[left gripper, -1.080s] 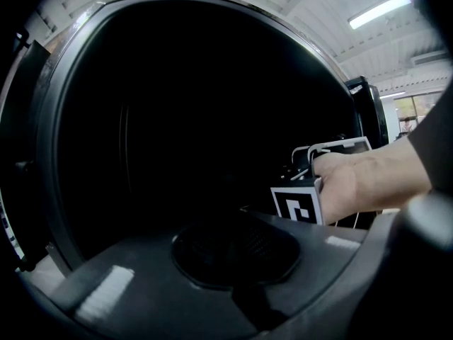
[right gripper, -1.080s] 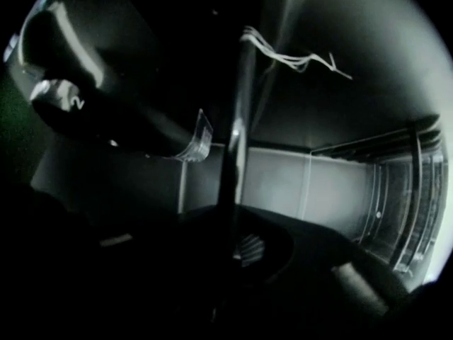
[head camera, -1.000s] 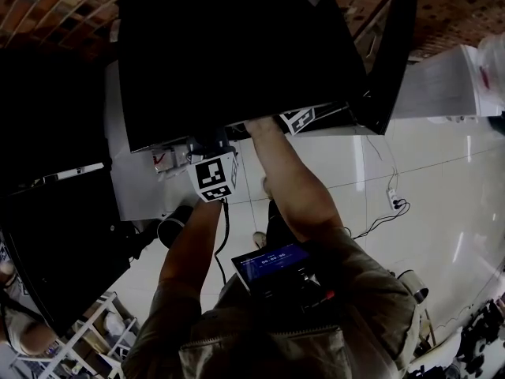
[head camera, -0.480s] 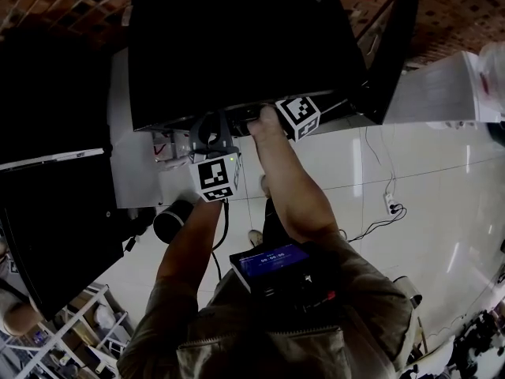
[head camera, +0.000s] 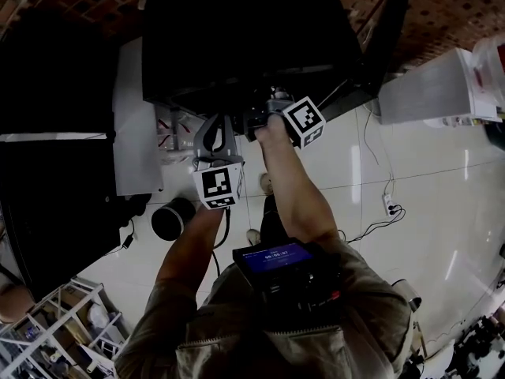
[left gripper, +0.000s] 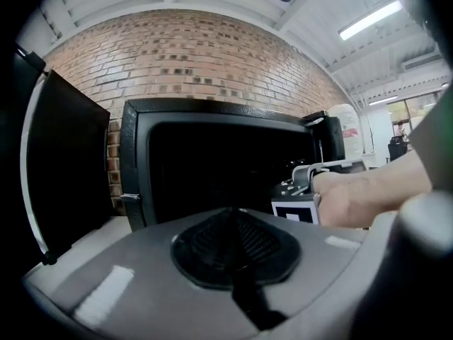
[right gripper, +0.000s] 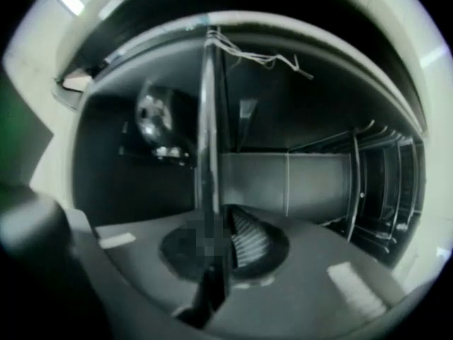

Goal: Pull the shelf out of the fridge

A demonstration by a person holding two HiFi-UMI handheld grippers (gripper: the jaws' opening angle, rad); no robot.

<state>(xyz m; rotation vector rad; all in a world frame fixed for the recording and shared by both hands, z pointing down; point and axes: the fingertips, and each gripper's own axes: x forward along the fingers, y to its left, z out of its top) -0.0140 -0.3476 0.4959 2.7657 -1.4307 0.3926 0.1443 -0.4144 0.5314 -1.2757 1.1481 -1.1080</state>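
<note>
The black fridge (head camera: 237, 38) stands with its door (head camera: 384, 34) swung out to the right. My right gripper (head camera: 256, 117) is at the fridge's mouth. In the right gripper view the shelf (right gripper: 207, 119) shows edge-on as a thin bright bar that runs between the jaws, and the right gripper (right gripper: 219, 225) is shut on it. Side rails (right gripper: 354, 183) line the dark inner wall. My left gripper (head camera: 215, 125) hangs just left of the right one, outside the fridge. In the left gripper view it (left gripper: 233, 214) is shut with nothing in it, facing the opening, and the right gripper (left gripper: 304, 190) shows beside it.
A black round bin (head camera: 172, 218) stands on the pale tiled floor below the fridge. A white cabinet (head camera: 426, 89) is at the right, with a socket strip and cable (head camera: 390, 204) on the floor. A large black unit (head camera: 47, 196) and a wire rack (head camera: 55, 330) are at the left.
The right gripper has drawn back a little from the fridge, so more of it and its marker cube show outside the opening. The left gripper stays beside it.
</note>
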